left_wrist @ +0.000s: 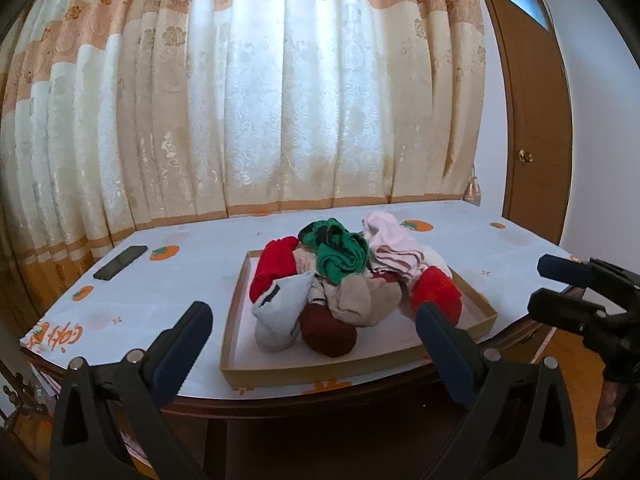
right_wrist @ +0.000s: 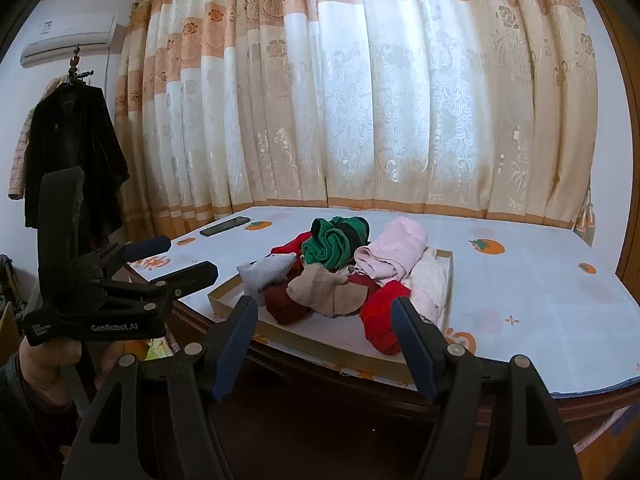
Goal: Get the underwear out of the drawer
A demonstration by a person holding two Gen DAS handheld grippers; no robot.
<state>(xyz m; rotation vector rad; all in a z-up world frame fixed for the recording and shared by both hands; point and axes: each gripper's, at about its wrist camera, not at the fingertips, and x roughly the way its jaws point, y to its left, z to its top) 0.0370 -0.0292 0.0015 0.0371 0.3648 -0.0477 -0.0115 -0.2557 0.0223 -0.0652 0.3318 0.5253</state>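
Note:
A shallow cardboard drawer tray [left_wrist: 320,374] [right_wrist: 320,340] lies on the table near its front edge. It holds a heap of underwear: a green piece [left_wrist: 340,252] [right_wrist: 332,244] on top, red pieces [left_wrist: 272,268] [right_wrist: 384,312], a pink piece [left_wrist: 392,248] [right_wrist: 396,248], a grey piece [left_wrist: 280,308], a maroon piece [left_wrist: 328,332] and a beige piece [right_wrist: 328,292]. My left gripper [left_wrist: 312,312] [right_wrist: 184,258] hovers open in front of the tray, short of the heap. My right gripper [right_wrist: 325,304] [left_wrist: 542,286] hangs open to its right, also short of the heap. Neither holds anything.
The table [left_wrist: 160,308] has a white cloth with orange fruit prints. A dark phone [left_wrist: 120,262] [right_wrist: 224,226] lies at its back left. Curtains [left_wrist: 280,100] hang behind it, a wooden door [left_wrist: 532,120] stands to the right, and coats [right_wrist: 68,152] hang at the left.

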